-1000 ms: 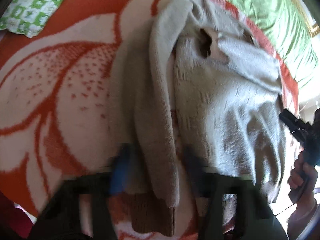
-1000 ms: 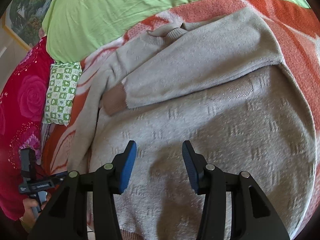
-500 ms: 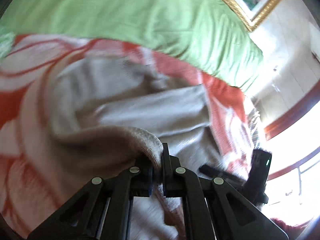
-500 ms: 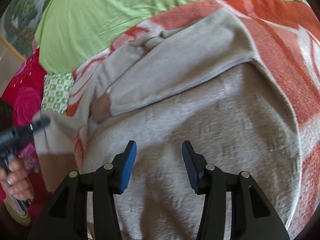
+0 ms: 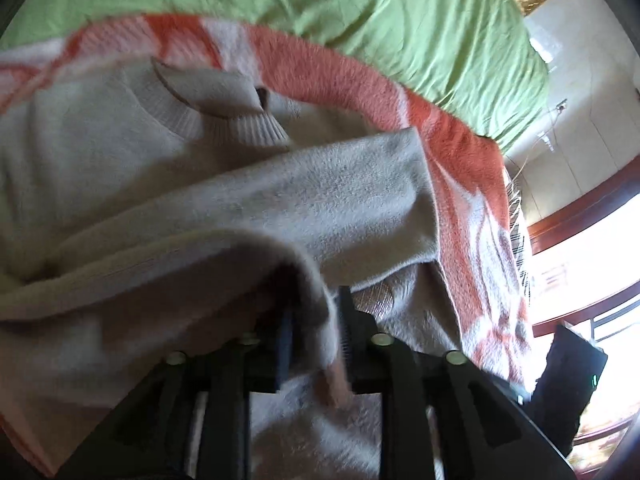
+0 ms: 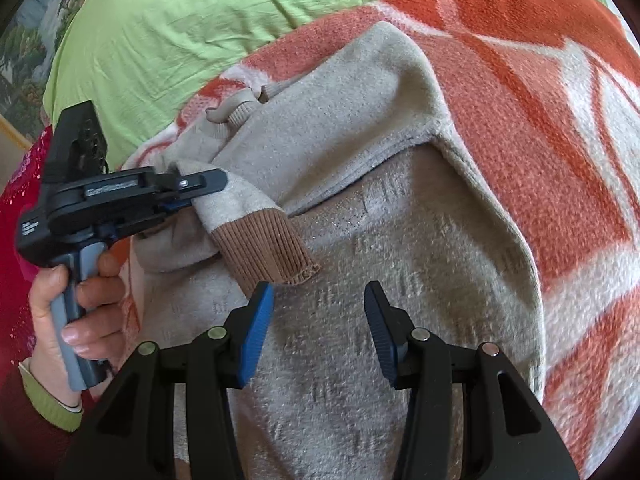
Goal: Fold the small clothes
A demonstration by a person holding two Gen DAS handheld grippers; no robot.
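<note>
A pale beige fuzzy knit sweater (image 6: 400,280) fills the middle of the right wrist view, its body flecked with small darker woven marks. The sleeve cuff of brown ribbed knit (image 6: 264,248), left of centre, is a darker tan. Under it lies a fleecy blanket (image 6: 540,100) patterned in orange-red and cream bands. A plain lime-green bedsheet (image 6: 180,20) covers the upper left. The right gripper (image 6: 318,332) is black with blue pads (image 6: 256,336). At far left shows red fabric with pink flowers (image 6: 16,208).

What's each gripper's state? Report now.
Left gripper: jaws just opening, sweater sleeve between them.
Right gripper: open, empty, above the sweater.
</note>
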